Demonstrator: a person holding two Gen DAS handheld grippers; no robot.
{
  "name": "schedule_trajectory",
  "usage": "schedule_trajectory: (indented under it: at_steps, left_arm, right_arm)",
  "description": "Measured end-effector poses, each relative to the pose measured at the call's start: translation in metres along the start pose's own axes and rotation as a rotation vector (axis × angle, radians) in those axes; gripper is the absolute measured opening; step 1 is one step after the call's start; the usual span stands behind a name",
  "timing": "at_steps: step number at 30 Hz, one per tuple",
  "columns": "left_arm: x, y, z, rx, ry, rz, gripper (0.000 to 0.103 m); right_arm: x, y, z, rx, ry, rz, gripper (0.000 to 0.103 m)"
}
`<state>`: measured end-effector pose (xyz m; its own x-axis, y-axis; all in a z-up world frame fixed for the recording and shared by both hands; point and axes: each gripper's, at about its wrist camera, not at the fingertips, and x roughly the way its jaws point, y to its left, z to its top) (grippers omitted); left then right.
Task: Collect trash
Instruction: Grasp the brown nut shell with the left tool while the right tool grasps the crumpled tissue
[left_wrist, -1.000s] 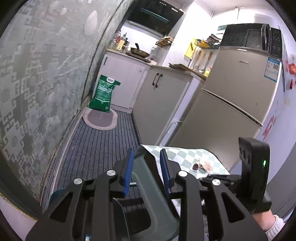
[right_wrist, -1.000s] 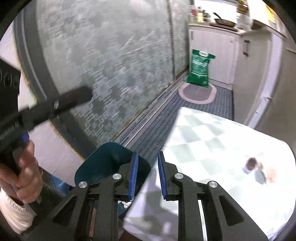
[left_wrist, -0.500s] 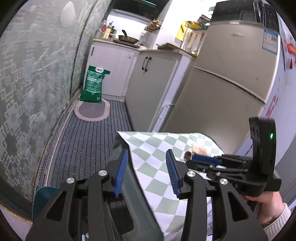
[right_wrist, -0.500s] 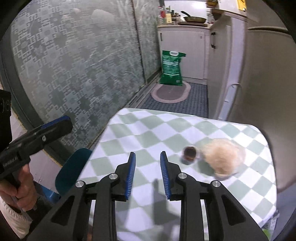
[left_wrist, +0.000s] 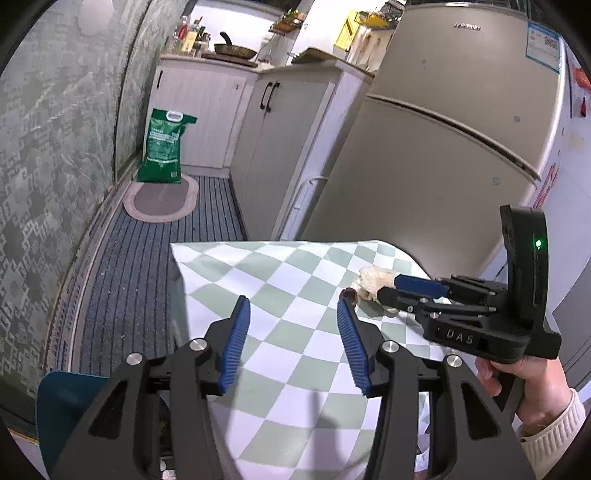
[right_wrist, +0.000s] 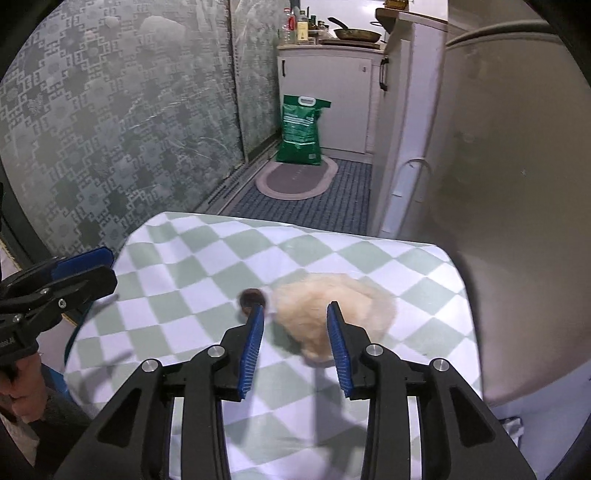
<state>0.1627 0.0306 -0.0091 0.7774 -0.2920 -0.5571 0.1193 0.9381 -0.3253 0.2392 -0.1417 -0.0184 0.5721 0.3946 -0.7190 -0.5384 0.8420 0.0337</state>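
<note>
Ahead, crumpled tissue (right_wrist: 332, 314) lies beyond opening right tongs (right_wrist: 295, 314) — untouched.

Both the left gripper (left_wrist: 293, 312) and right gripper (right_wrist: 295, 317) point downward, jaws opening, holding nothing.

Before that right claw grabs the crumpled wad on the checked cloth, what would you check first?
1. Right claw jaws opening, nothing pinched: ok.
2. Crumpled wad lined up between its jaws: ok.
3. Small dark piece clear of the blue pads: cannot tell, it sits by the left pad.
4. Left claw empty, jaws opening: ok.
5. Trash bin in sight: not ok.
6. Checked cloth lying flat: ok.
</note>
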Motion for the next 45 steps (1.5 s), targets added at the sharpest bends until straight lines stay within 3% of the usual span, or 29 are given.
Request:
schedule_trajectory:
  at_steps: [10, 14, 19, 35, 45]
  left_arm:
    - [0.030, -0.021, -0.001, 0.014, 0.065, -0.010, 0.054]
    - [0.039, -0.029, 0.000, 0.022, 0.077, -0.002, 0.054]
    - [0.052, -0.037, 0.001, 0.032, 0.098, 0.018, 0.054]
    - [0.084, -0.062, -0.001, 0.045, 0.172, 0.104, 0.054]
    - [0.100, -0.076, 0.001, 0.085, 0.190, 0.211, 0.049]
  right_arm:
    - [0.013, -0.017, -0.003, -0.025, 0.024, -0.027, 0.038]
    - [0.010, -0.015, -0.006, -0.042, 0.021, -0.017, 0.018]
    - [0.001, -0.022, -0.006, -0.029, 0.001, 0.002, 0.004]
    - [-0.049, -0.056, -0.014, 0.075, -0.104, 0.081, 0.003]
    - [-0.056, -0.066, -0.020, 0.107, -0.116, 0.092, 0.004]
